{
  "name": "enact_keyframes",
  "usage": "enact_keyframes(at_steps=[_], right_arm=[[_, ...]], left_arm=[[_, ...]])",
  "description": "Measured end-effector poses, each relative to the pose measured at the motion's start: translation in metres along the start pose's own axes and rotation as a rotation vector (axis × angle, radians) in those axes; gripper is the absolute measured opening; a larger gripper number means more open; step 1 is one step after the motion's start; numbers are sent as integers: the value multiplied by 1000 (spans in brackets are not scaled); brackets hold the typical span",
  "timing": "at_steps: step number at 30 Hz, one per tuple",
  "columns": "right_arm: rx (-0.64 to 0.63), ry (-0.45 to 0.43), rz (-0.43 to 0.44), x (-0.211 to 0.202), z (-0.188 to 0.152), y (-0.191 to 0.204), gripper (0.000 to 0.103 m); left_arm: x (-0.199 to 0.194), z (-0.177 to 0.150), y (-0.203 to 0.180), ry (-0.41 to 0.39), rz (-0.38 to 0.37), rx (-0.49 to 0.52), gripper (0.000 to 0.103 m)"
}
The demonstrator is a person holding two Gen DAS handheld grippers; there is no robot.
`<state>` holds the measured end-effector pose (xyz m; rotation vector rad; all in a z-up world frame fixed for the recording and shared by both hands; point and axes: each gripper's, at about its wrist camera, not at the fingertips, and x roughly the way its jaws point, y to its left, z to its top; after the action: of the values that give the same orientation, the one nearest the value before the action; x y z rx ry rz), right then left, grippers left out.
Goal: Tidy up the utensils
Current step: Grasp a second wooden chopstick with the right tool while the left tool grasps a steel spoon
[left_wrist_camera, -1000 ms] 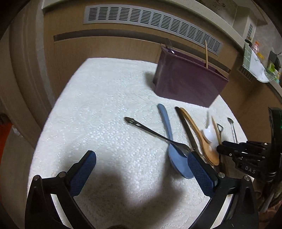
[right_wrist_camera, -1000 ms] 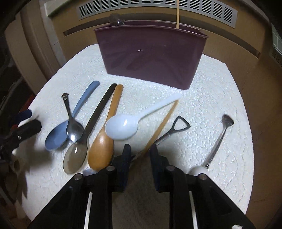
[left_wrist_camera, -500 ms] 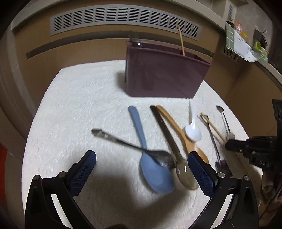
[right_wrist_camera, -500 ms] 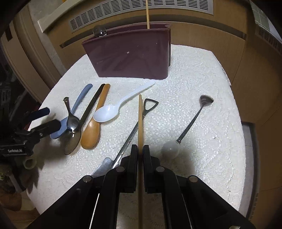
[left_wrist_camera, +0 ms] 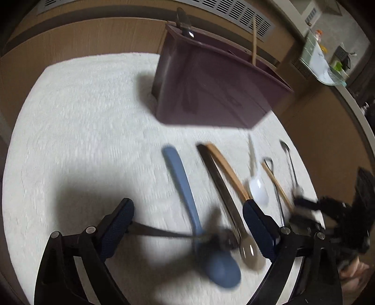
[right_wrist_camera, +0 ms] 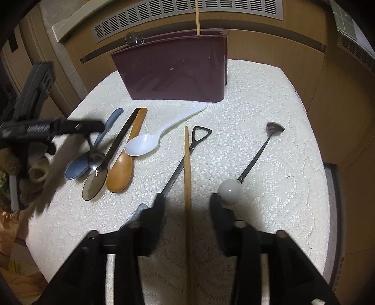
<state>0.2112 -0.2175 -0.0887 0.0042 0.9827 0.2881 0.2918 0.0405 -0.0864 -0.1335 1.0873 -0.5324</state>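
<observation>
White mat [right_wrist_camera: 269, 112]; maroon caddy [right_wrist_camera: 173, 70] with chopstick [right_wrist_camera: 198, 16], spoon [right_wrist_camera: 134, 38].

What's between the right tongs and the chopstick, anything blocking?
Nothing visible. The right tongs are open with the chopstick lying between the fingers. The shovel-handled utensil runs close along its left side, under the left finger, so it might get caught on closing.

In the right wrist view the holder [right_wrist_camera: 173, 70] stands at upper centre of the table [right_wrist_camera: 269, 145], a stick [right_wrist_camera: 197, 16] upright in it. Four spoons [right_wrist_camera: 143, 145] lie left of centre, a chopstick [right_wrist_camera: 187, 169] runs down the middle, and a ball-ended spoon [right_wrist_camera: 253, 162] lies right.
</observation>
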Motion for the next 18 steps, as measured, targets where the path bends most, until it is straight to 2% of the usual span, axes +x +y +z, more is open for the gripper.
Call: enact_keyframes(at_steps=[5,7,10,13,14,15,17,18], right_arm=[[-5,0,-2,1,-1,2,43],[-14,-1,-5,2,-1,5,43],[-25,-5,-8,1,-3,9,43],[-36,-20,-15,-2,-5,12,43],[-42,-27,-19,-4,-6,13,43],[-52,-39,-24,-7,-6,15,43],[-65,-56,-31,-12,-7,16,43],[-70,-65,-32,-15,-8,16,43]], left_arm=[[-24,-53,-10,33,-61,4,93],[-29,-69,-21,48,-66,36,93],[-33,-80,-42,39,-5,100,93],[-35,-70,-54,-13,57,132,92],[-34,-61,-54,-30,71,121,85],[-32,-54,-52,-36,75,107,71],[-21,-36,-47,-22,107,80,60],[-13,-30,-46,-13,139,83,59]])
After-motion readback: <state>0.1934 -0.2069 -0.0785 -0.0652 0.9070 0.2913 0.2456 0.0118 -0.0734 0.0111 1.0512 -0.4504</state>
